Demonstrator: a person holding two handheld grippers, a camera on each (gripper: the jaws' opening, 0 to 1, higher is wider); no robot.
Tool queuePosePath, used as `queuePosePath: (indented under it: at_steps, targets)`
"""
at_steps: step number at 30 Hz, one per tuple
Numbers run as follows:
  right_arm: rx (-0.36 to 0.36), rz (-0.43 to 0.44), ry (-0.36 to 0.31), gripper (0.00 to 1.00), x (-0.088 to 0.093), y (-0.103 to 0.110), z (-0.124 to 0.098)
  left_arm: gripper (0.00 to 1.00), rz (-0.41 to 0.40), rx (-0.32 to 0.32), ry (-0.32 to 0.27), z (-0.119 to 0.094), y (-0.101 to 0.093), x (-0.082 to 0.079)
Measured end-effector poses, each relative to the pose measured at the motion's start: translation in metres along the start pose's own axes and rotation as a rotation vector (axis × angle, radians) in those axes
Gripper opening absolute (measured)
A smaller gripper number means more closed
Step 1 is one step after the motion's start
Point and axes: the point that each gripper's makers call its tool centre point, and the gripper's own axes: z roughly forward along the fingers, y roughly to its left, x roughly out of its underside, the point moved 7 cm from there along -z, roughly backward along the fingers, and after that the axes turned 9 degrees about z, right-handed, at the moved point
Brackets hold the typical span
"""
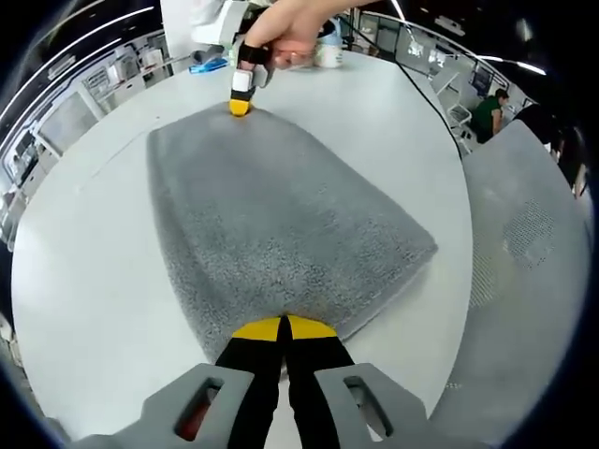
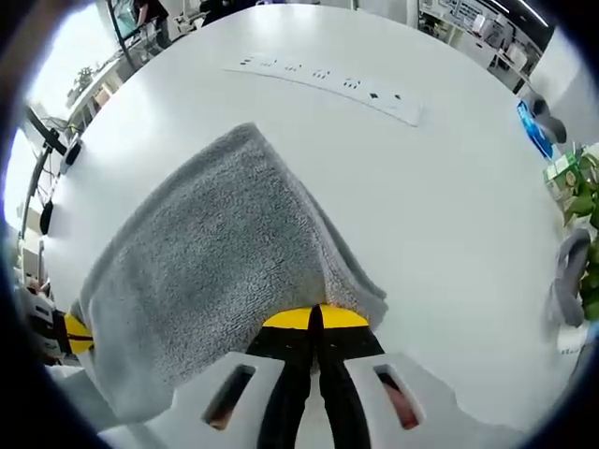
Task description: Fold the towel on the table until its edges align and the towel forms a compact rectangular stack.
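With both pairs of jaws drawn together at opposite ends of the cloth, the fold looks to be in its middle stage rather than near its end. Nearest in the left gripper view, the left gripper (image 1: 283,327) has its yellow tips pressed together right at the near edge of the grey towel (image 1: 281,224); they meet on that hem, so I judge it clenched on the cloth, though the fabric between the tips is hidden. Beyond it the towel lies flat on the white table (image 1: 94,271) as one broad grey sheet, wider near and narrowing away. At its far edge the right gripper (image 1: 241,105) comes down from a person's hand (image 1: 285,37), its yellow tip touching the far corner.

In the right gripper view, the right gripper (image 2: 314,318) is likewise closed on the towel (image 2: 206,271), whose edge here shows at least two layers stacked at the near corner, so one fold seems already made. The yellow tip of the left gripper (image 2: 77,335) peeks out at the far-left end of the cloth. Further off on the table (image 2: 449,206) lies a white power strip (image 2: 328,84), well apart from the towel.

What is left, as I read it: the towel is still a wide, loose shape, not a compact rectangle, so at least one more fold and a squaring of the edges remain.
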Motion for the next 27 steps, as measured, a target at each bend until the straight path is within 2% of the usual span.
queuePosePath:
  at_steps: [27]
  targets:
    - [0.007,-0.009,-0.017,0.0,-0.019,-0.006,0.005,0.01,0.017,0.048,-0.043,0.011,-0.013,-0.016]
